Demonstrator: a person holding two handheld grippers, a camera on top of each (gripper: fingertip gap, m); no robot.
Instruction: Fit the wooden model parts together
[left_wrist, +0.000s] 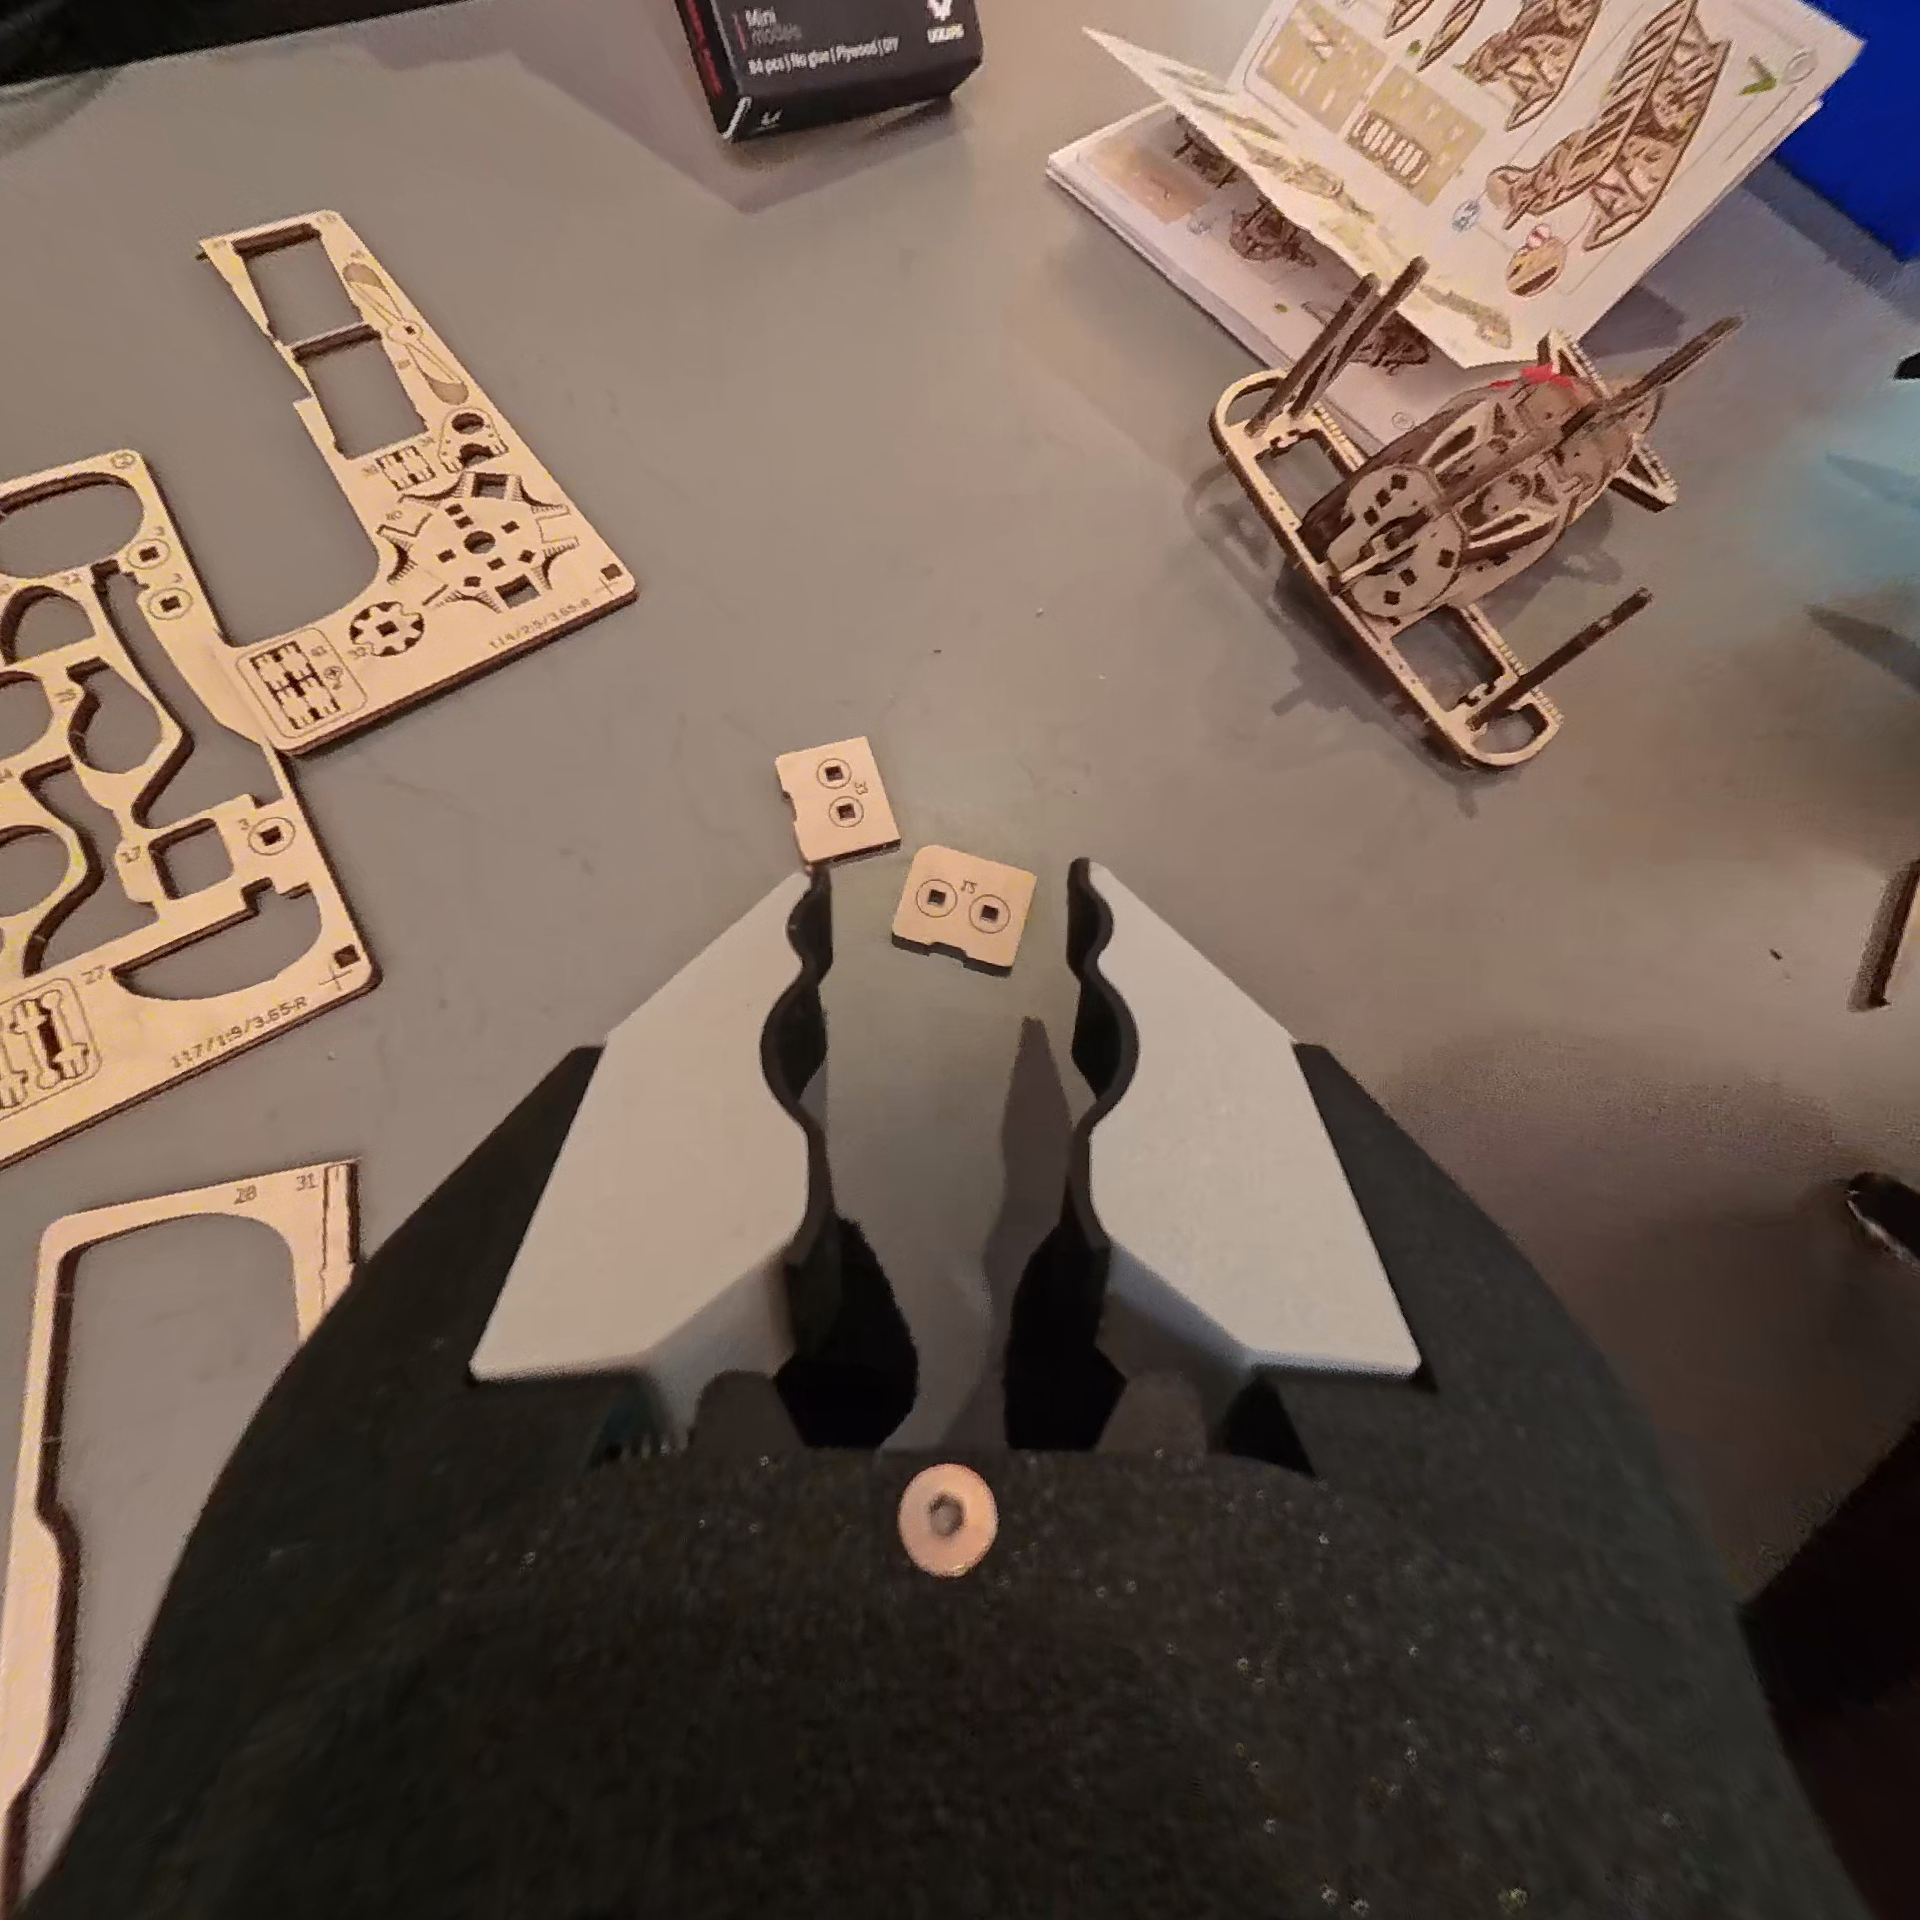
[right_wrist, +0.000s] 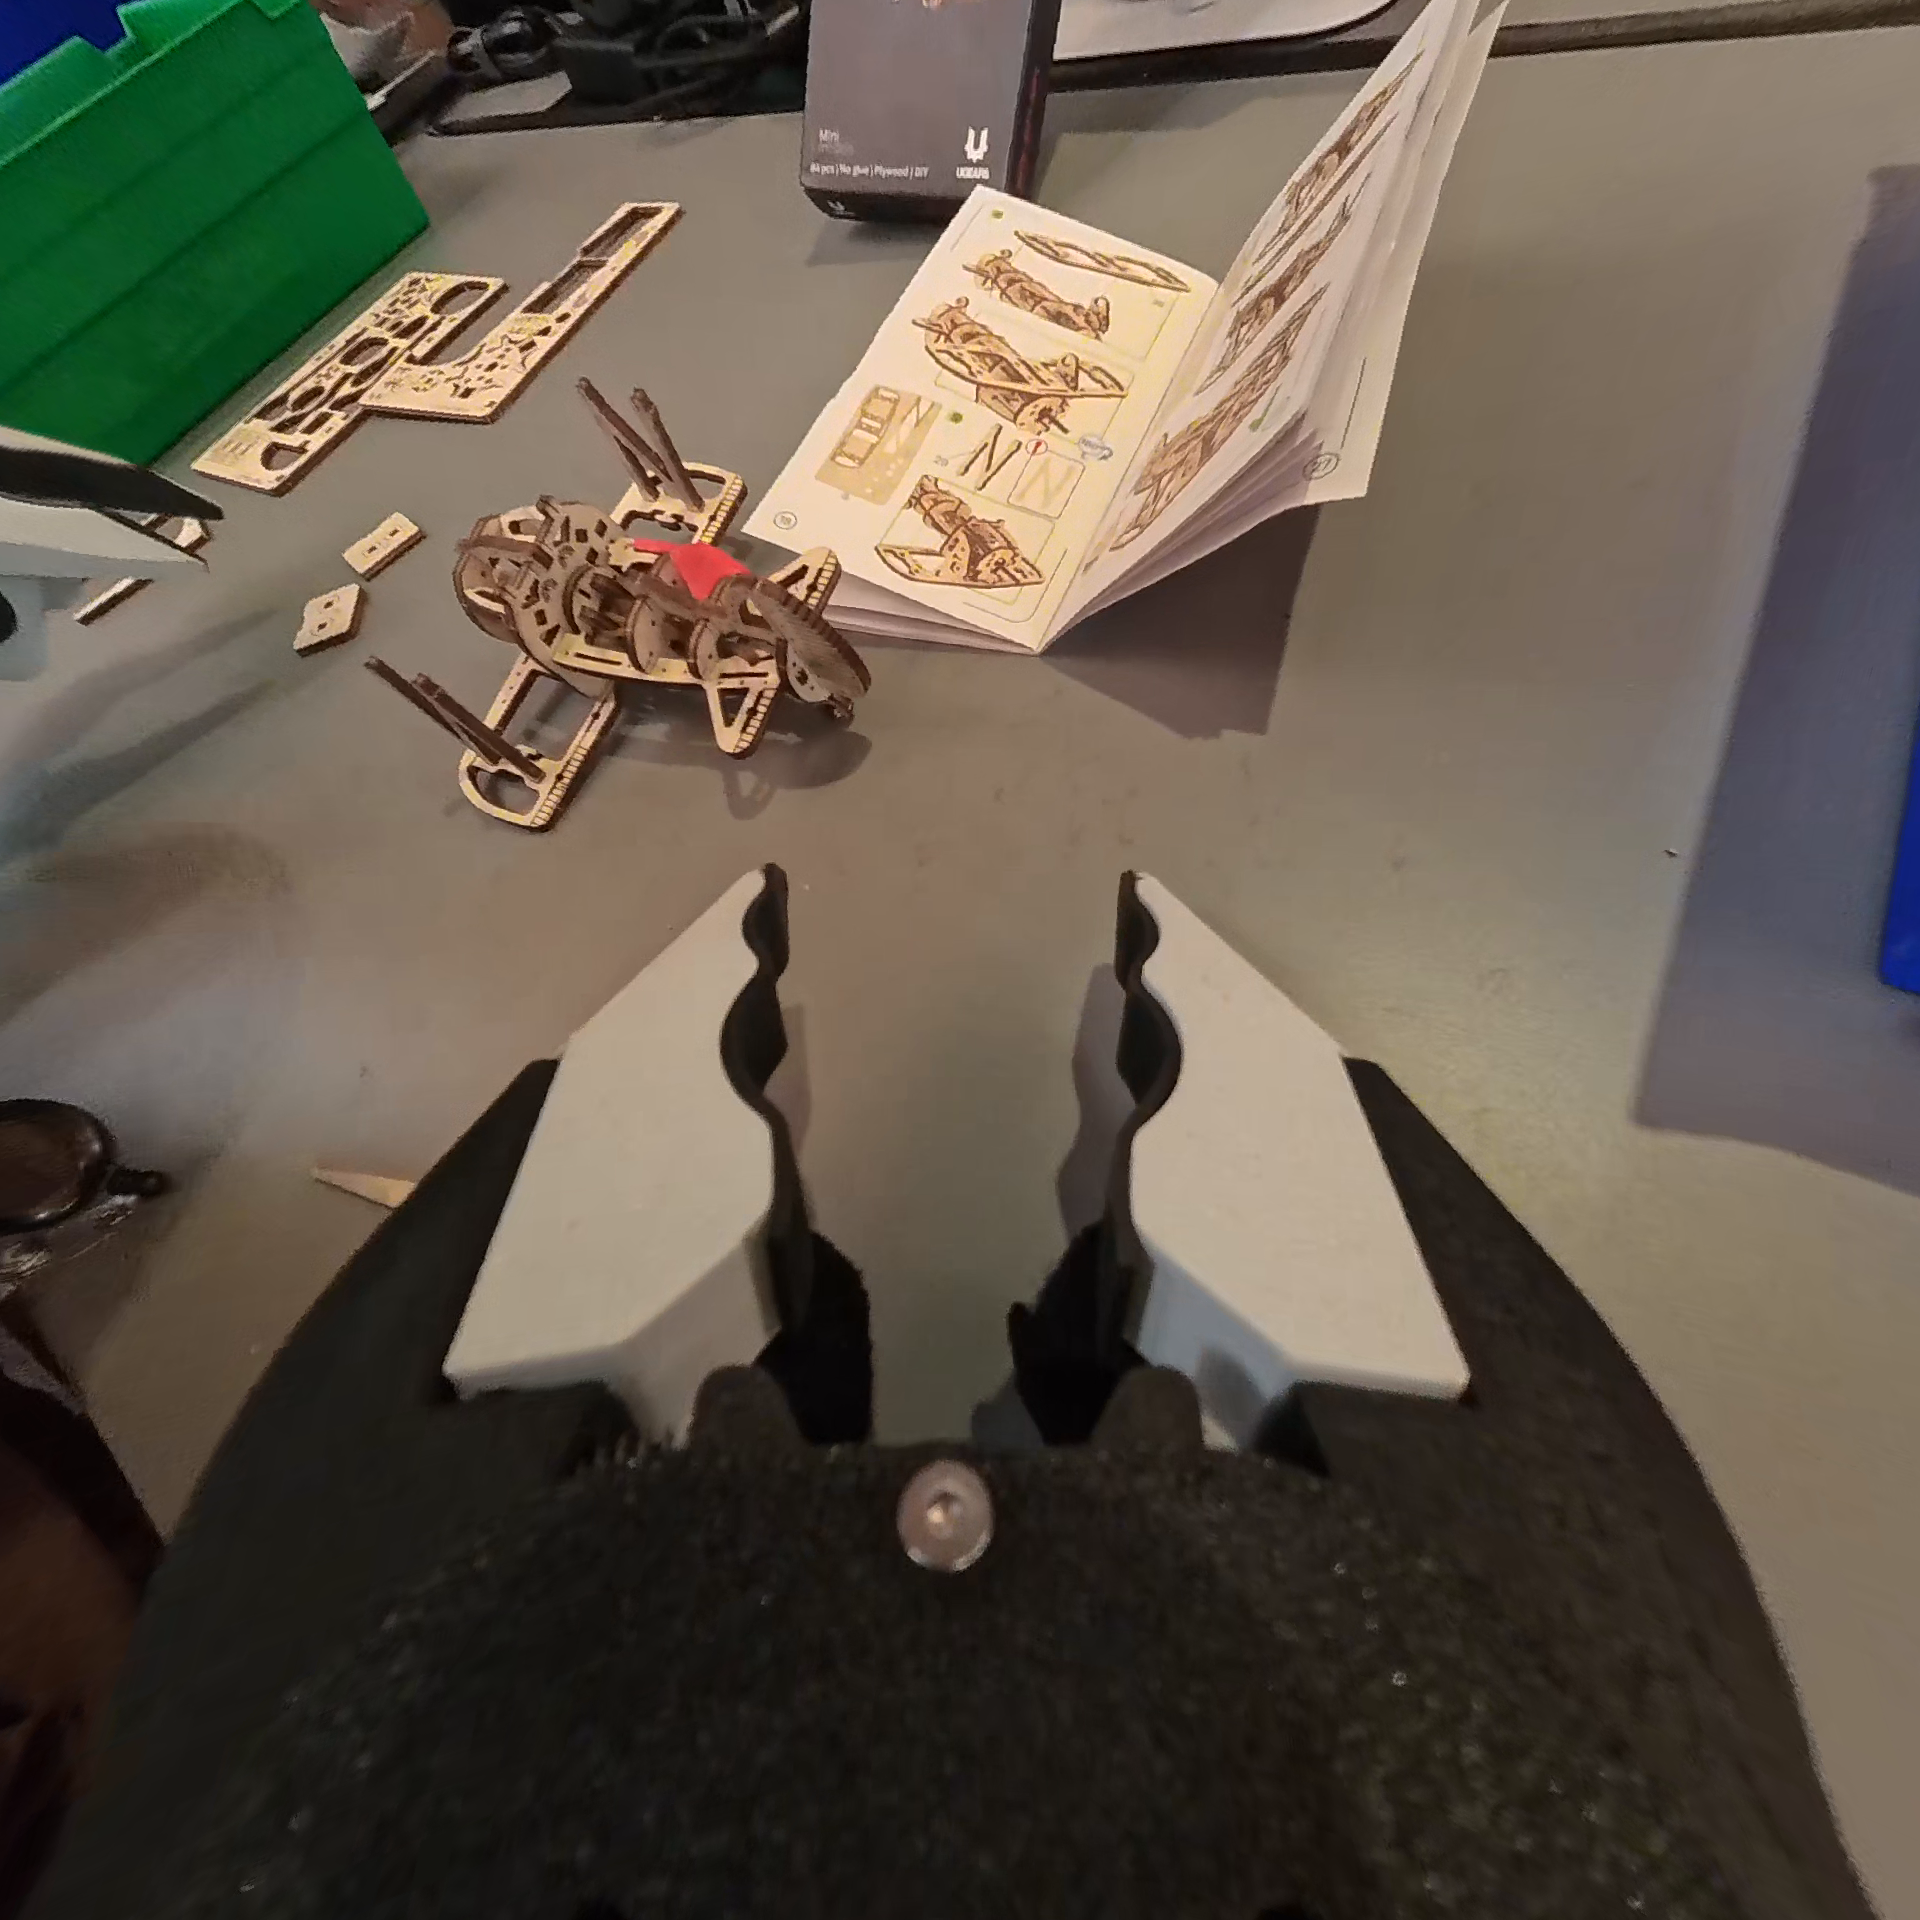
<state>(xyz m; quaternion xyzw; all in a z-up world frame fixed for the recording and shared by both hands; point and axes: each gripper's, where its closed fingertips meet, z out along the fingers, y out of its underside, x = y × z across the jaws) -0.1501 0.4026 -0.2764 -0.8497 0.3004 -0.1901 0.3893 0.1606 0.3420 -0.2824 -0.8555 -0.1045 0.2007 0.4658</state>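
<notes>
**Plywood plane part-built; two small plates loose**

Plywood model (left_wrist: 1455, 540) is seen part-assembled at 2 o'clock in the left wrist view: fuselage seated on a lower wing, four struts raised. An upper wing is judged still to be fitted. Two square plates (left_wrist: 837, 800) (left_wrist: 964, 910) lie at 12 o'clock, just off the left gripper (left_wrist: 945, 883), which is released and empty. Right gripper (right_wrist: 951, 894) is likewise released, model at 11 o'clock. Three punched sheets (left_wrist: 416, 488), one booklet (right_wrist: 1039, 436) and one box (left_wrist: 831, 52) are counted.
</notes>
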